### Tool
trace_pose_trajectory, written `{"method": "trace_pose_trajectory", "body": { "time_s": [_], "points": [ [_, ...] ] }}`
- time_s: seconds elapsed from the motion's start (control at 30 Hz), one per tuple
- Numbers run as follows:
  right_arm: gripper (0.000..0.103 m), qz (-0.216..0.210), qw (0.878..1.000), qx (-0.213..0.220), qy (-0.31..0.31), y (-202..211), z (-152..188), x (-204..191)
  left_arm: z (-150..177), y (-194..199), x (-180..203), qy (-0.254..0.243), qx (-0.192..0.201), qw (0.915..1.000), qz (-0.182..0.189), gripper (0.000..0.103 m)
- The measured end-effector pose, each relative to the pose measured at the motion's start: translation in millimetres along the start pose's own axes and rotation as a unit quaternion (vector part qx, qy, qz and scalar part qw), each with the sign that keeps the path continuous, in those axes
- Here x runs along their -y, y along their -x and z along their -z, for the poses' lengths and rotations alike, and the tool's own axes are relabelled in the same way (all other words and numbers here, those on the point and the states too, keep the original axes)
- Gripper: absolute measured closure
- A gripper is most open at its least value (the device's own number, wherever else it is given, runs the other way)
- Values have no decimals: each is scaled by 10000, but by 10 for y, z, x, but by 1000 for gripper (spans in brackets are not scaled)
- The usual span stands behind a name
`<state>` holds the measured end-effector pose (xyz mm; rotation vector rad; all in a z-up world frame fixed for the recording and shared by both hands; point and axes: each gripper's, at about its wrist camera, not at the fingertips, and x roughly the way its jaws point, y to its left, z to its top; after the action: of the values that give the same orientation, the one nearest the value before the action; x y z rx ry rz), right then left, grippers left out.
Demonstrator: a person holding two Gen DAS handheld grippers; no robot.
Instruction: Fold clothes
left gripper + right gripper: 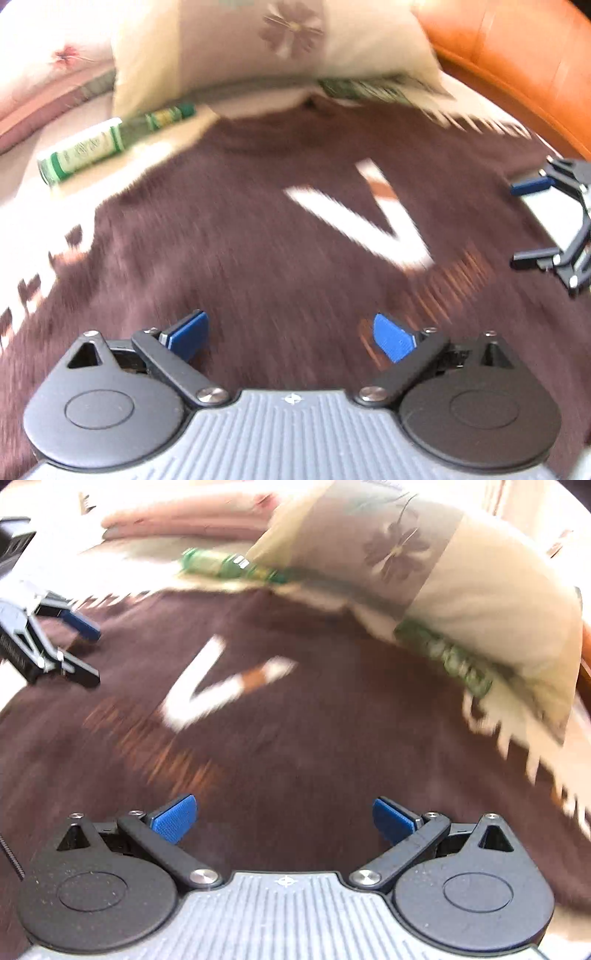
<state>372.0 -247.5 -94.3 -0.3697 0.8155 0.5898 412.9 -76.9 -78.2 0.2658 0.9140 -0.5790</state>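
Left gripper (291,338) and right gripper (284,819) gaped wide, empty, above spread brown garment (258,240); best: pinch edges evenly.

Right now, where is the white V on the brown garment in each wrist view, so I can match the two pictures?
Left wrist view: the white V lies right of centre on the brown garment, point toward the camera.
Right wrist view: the white V lies left of centre, mid-height.
Shared landmark: the cream flowered pillow beyond the garment's far edge.
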Motion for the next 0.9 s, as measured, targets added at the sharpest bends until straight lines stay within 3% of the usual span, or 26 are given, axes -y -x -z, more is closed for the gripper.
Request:
{"method": "trace_pose_trajectory", "body": {
  "time_s": [0.17,0.23,0.33,0.4,0.47,0.57,0.7,0.9],
  "points": [
    [0,363,9983,239,-394,-522,-419,166,-264,-386,-222,293,225,9980,-519,7],
    [0,478,9974,81,-533,-766,-488,294,-288,-501,-368,489,144,9967,-631,7],
    [0,319,9938,-29,-1061,-908,-507,547,-362,-572,-569,876,57,9940,-647,7],
    [0,480,9896,-94,-1354,-888,-572,613,-506,-533,-532,666,76,9947,-782,8],
    [0,578,9842,5,-1674,-807,-610,678,-652,-494,-494,452,272,9965,-650,7],
    [0,946,9782,211,-1835,-840,-671,735,-830,-590,-577,622,406,9965,-383,7],
    [0,1295,9653,99,-2265,-1096,-721,871,-962,-889,-823,1083,205,9923,-563,8],
    [0,1643,9644,198,-2061,-1359,-856,859,-1053,-993,-973,1380,188,9890,-500,4]
  ]
}}
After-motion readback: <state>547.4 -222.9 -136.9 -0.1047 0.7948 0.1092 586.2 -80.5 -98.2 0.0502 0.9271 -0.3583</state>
